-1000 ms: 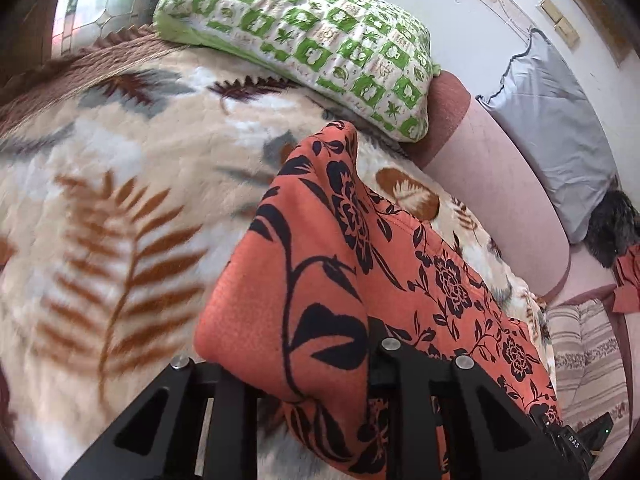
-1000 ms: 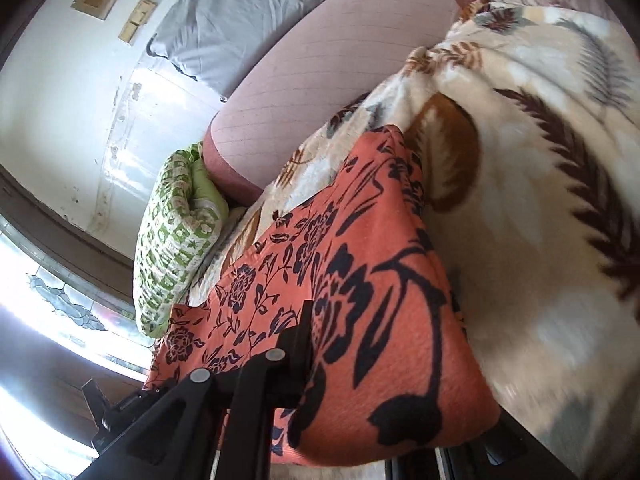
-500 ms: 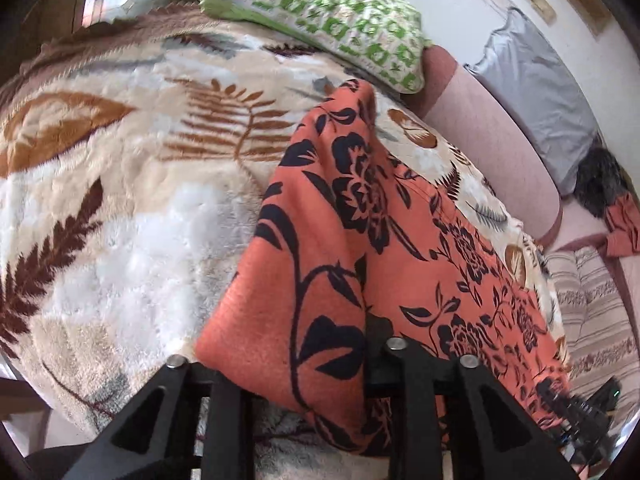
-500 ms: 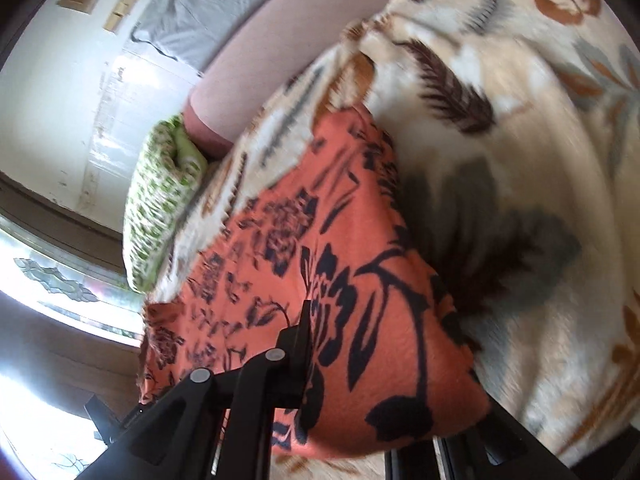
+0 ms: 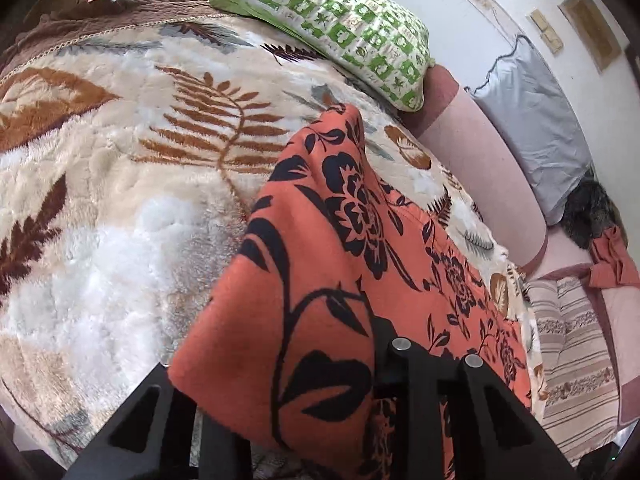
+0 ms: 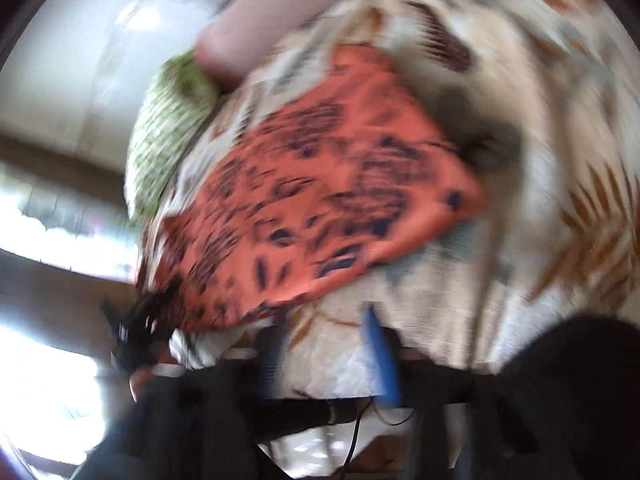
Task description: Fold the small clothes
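We see a fluffy blanket [image 5: 100, 208] with brown leaves on it, spread over a bed. On it lies the orange cloth [image 5: 360, 272] with black flowers, stretched long across the blanket. A green and white pillow [image 5: 332, 28] sits at the far end, just past the cloth. Beside the bed is a pink headboard [image 5: 488, 168], and a grey pillow [image 5: 536, 112] leans on the wall behind it. Farther off lie a dark furry thing [image 5: 592, 216], a striped pillow [image 5: 576, 364] and another orange rag [image 5: 612, 260].

Our left gripper [image 5: 288, 412] has one corner of the orange cloth between its two black fingers. The cloth drapes over them and hides the tips, and the jaws are closing on it.

The right wrist view is very blurry. There the orange cloth [image 6: 320, 200] lies flat on the blanket [image 6: 540, 128], away from our right gripper [image 6: 324, 344]. The right jaws are opening and only blanket shows between the fingers [image 6: 380, 352], which have blue pads. We think the black shape at the cloth's far corner is the left gripper [image 6: 136, 328], but the blur makes it hard to be sure. This view also shows bright windows [image 6: 48, 220] that the left one barely catches.
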